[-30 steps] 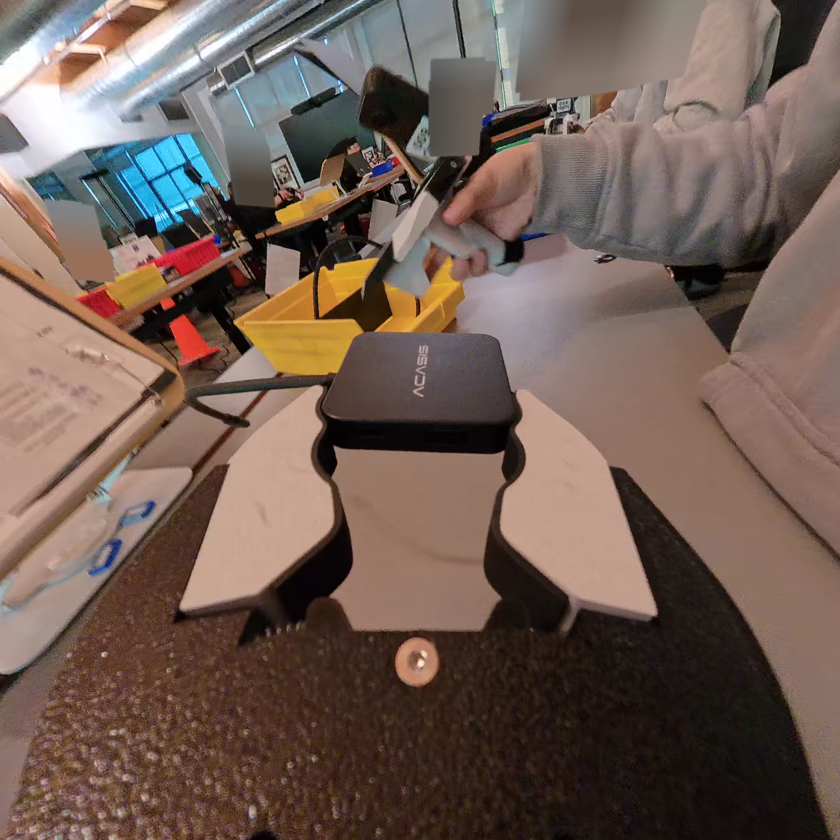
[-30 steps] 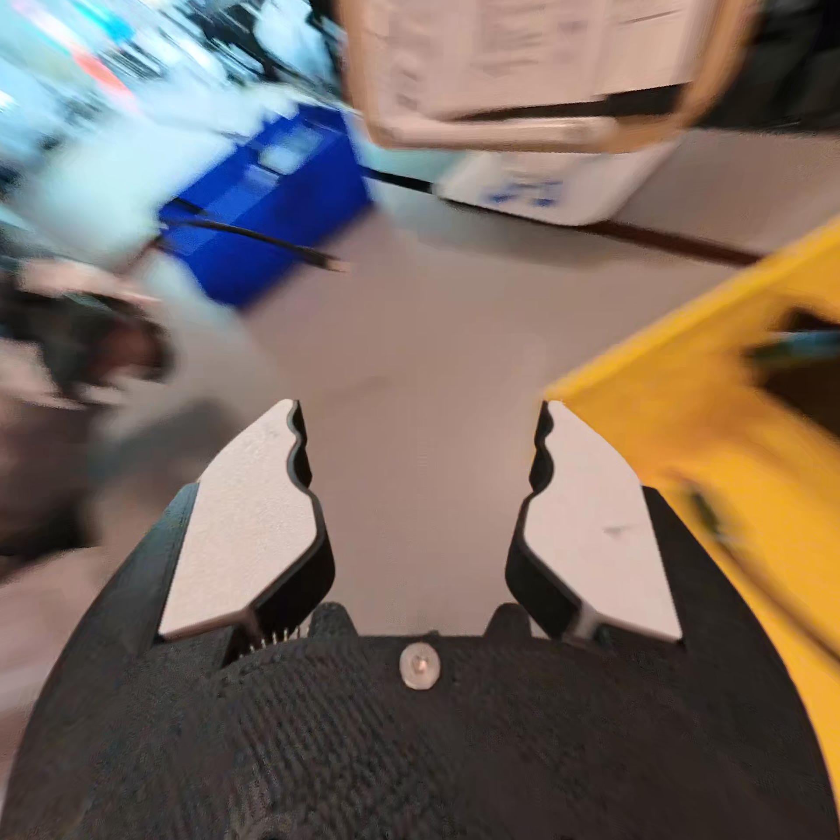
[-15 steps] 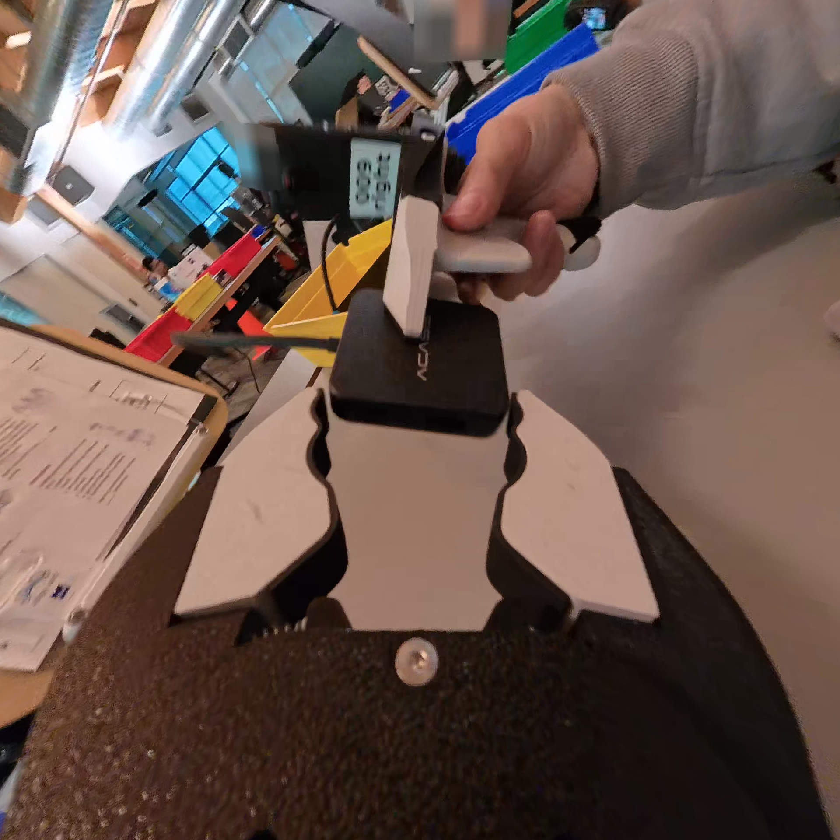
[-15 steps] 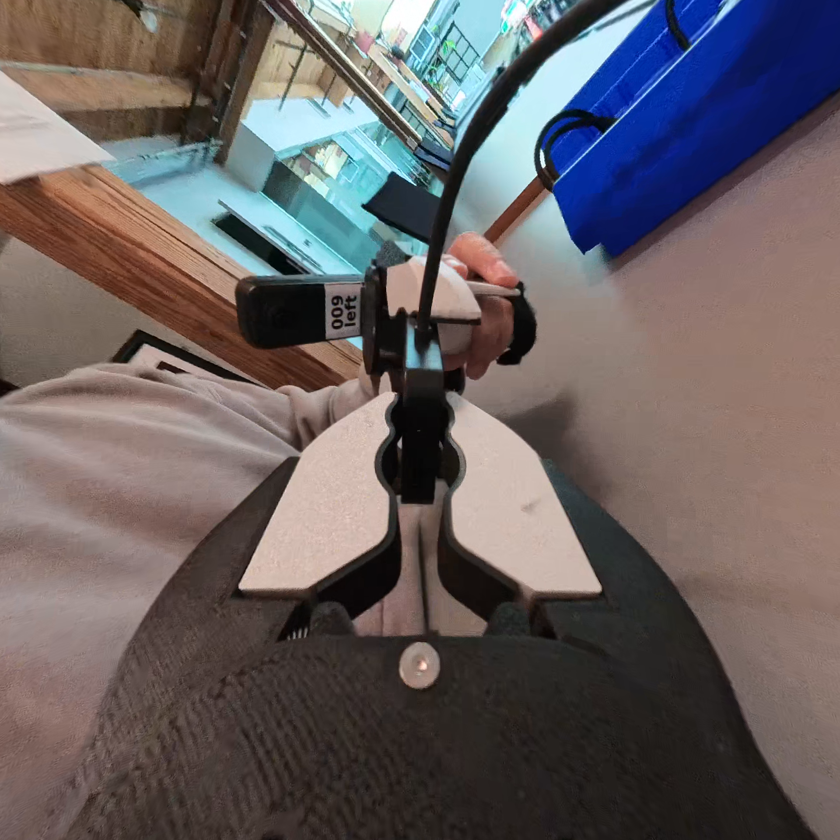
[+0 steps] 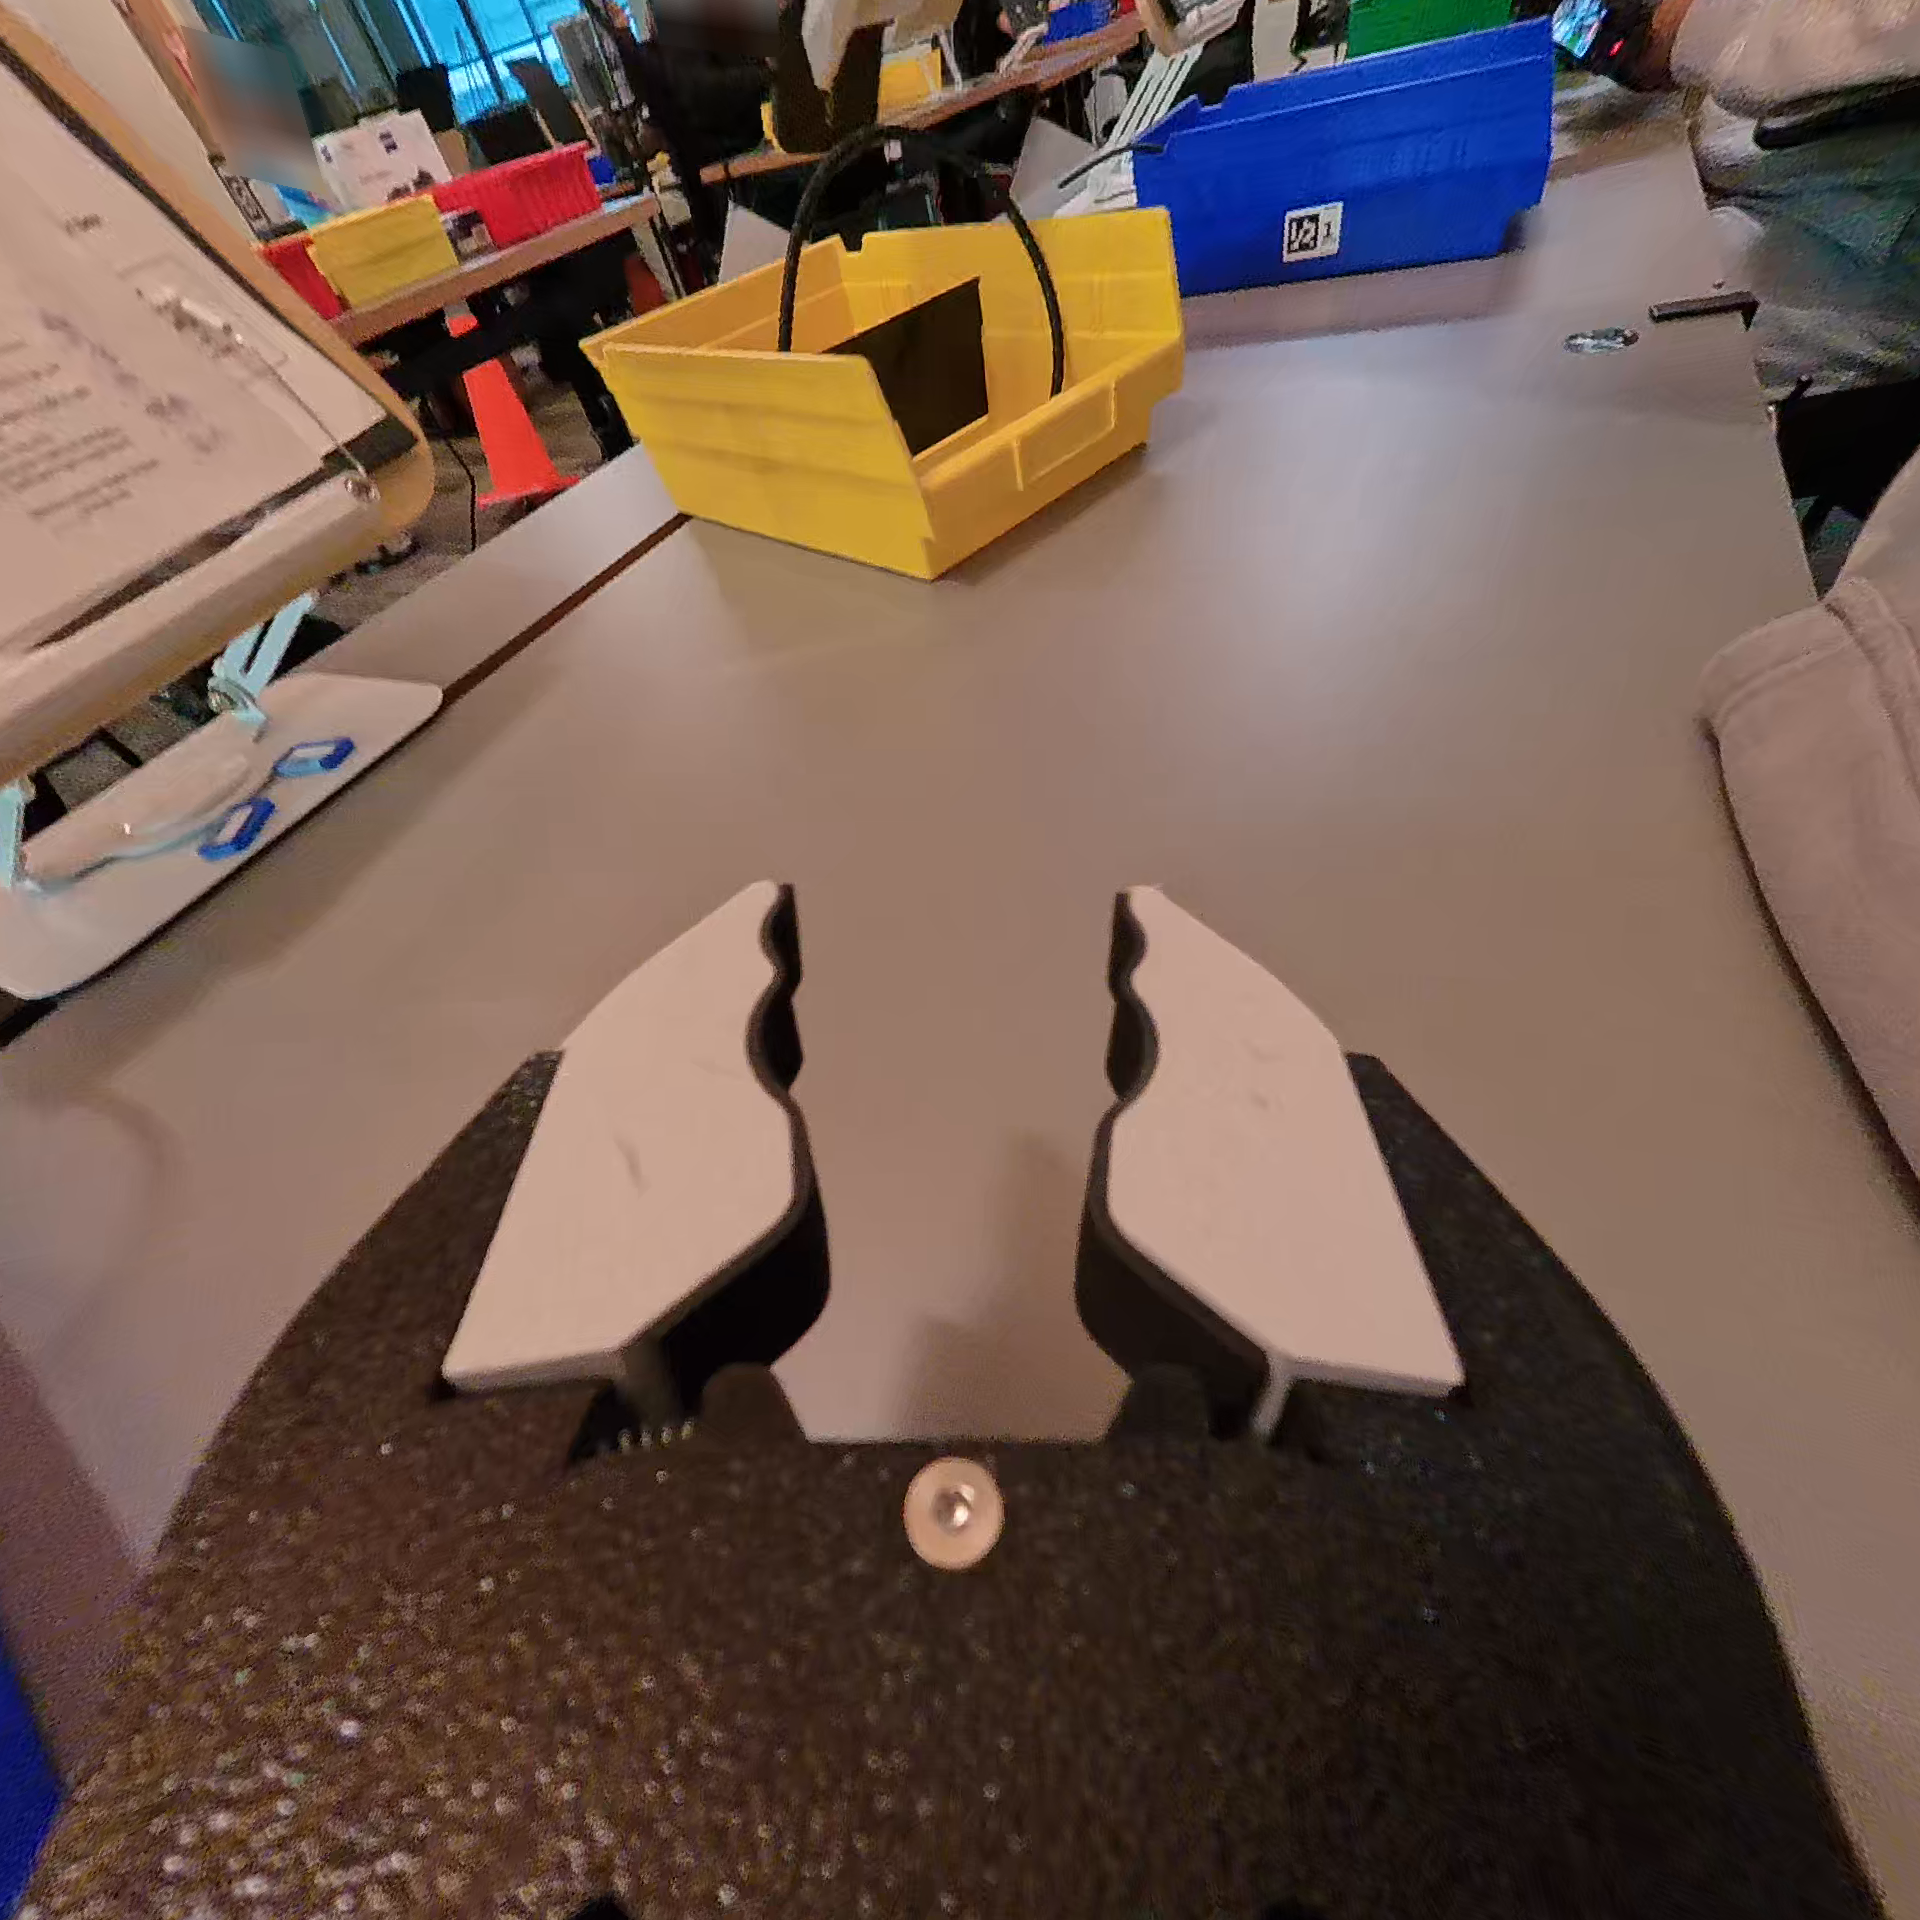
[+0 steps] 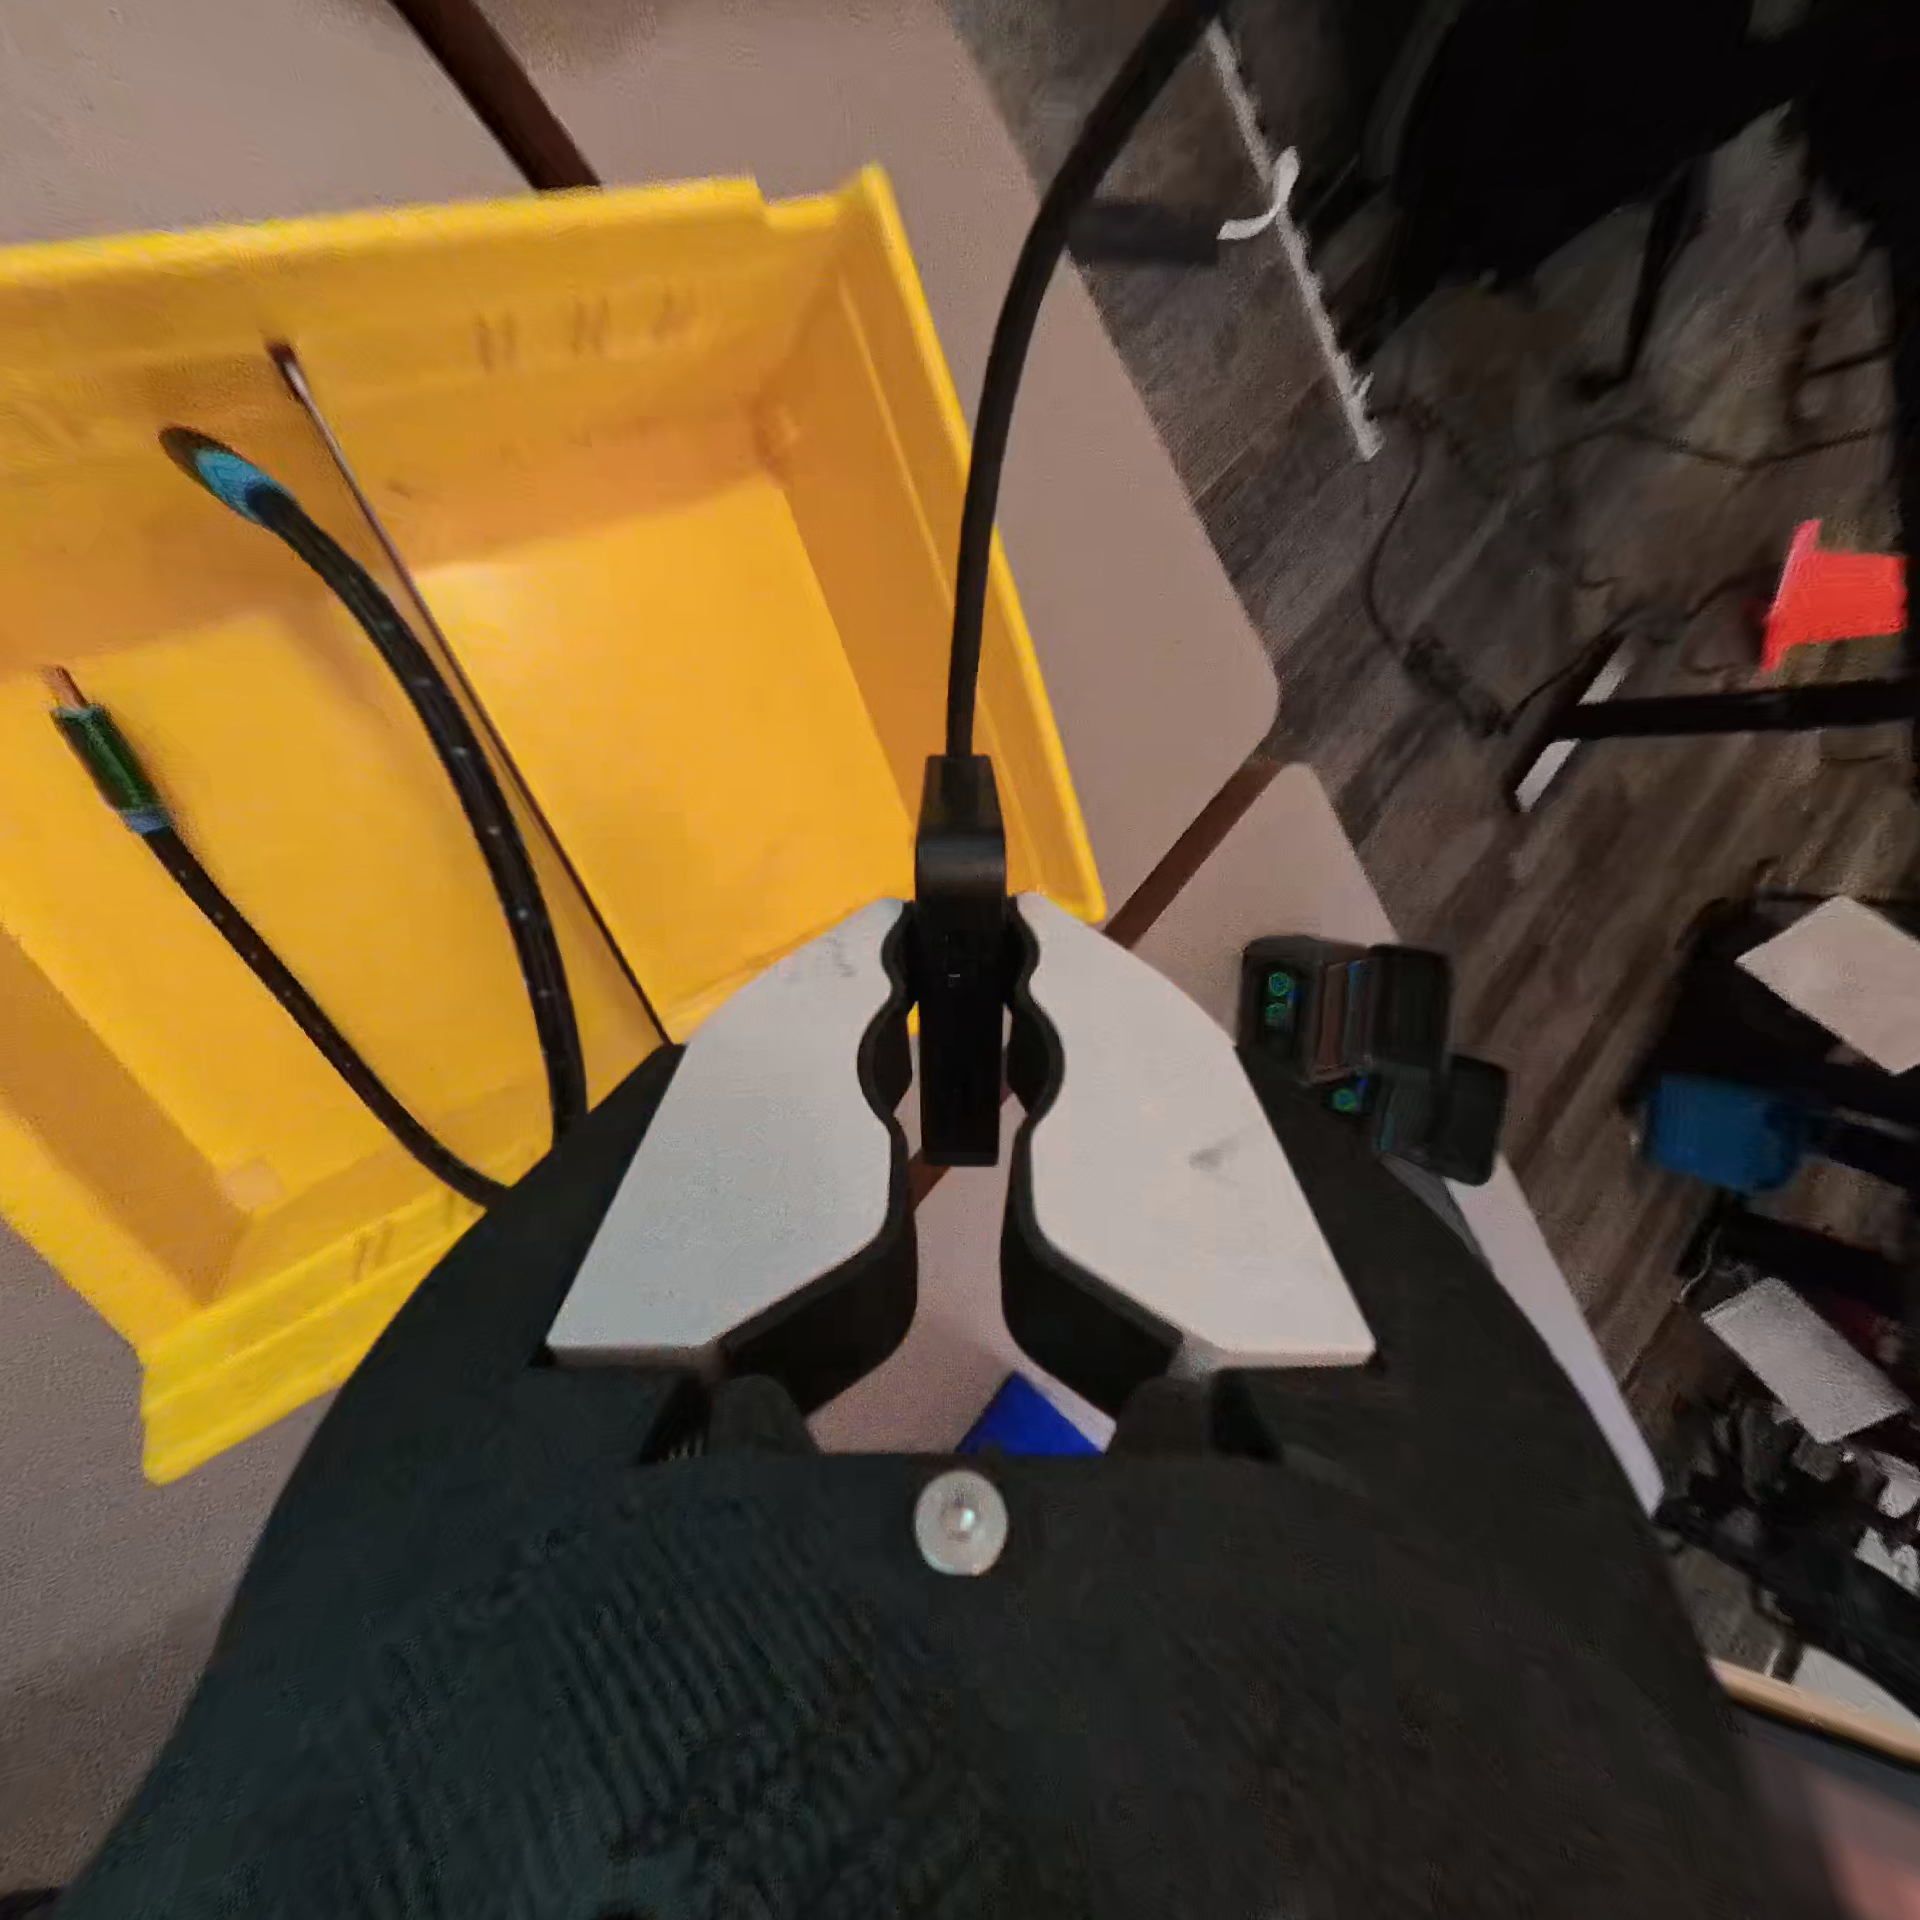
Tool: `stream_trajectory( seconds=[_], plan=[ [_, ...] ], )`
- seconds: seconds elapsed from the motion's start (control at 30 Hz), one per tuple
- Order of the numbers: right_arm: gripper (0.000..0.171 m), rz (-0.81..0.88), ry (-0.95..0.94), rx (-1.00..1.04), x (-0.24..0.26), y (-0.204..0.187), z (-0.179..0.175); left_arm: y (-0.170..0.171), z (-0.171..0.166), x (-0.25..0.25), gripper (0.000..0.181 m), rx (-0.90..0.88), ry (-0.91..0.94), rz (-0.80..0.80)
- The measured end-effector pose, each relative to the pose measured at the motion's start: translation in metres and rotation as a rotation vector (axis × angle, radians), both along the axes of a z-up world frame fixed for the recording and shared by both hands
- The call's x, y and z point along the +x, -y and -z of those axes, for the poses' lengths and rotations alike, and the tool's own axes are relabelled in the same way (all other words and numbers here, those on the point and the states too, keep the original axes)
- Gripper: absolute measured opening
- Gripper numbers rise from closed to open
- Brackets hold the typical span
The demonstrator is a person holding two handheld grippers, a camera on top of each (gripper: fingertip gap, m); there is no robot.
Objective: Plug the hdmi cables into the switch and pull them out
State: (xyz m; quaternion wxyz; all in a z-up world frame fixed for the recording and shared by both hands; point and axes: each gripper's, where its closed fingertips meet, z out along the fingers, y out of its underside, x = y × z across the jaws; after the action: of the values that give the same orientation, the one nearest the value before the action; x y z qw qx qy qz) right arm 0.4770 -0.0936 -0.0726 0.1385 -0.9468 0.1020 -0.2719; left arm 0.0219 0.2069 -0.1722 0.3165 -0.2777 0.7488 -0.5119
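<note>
My left gripper [image 5: 954, 935] wide apart with nothing in it over the grey table [image 5: 1299, 675], my right gripper [image 6: 958, 940] squeezing a black cable plug [image 6: 958, 997] above the yellow bin [image 6: 644, 623]

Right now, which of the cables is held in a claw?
The plain black cable: the right claw is shut on its plug. The two braided cables, blue-tipped and green-tipped, lie loose in the yellow bin.
</note>
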Motion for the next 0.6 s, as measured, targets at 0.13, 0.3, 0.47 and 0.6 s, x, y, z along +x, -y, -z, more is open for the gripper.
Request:
stream_trajectory(
  seconds=[0.13, 0.3, 0.47, 0.6],
  plan=[
    [0.014, 0.029, -0.172, -0.100, 0.011, 0.007, 0.058, -0.017, 0.006, -0.010, 0.038, 0.014, -0.065, -0.039],
    [0.025, -0.036, -0.273, -0.217, 0.006, 0.004, 0.096, -0.038, -0.006, -0.017, 0.046, -0.065, -0.070, -0.089],
    [0.054, 0.035, -0.128, -0.114, 0.020, 0.000, 0.077, -0.069, -0.013, -0.016, 0.052, -0.086, -0.070, -0.209],
    [0.069, 0.086, 0.092, 0.064, 0.008, -0.005, 0.019, -0.106, -0.032, -0.009, 0.055, -0.121, -0.039, -0.353]
  ],
)
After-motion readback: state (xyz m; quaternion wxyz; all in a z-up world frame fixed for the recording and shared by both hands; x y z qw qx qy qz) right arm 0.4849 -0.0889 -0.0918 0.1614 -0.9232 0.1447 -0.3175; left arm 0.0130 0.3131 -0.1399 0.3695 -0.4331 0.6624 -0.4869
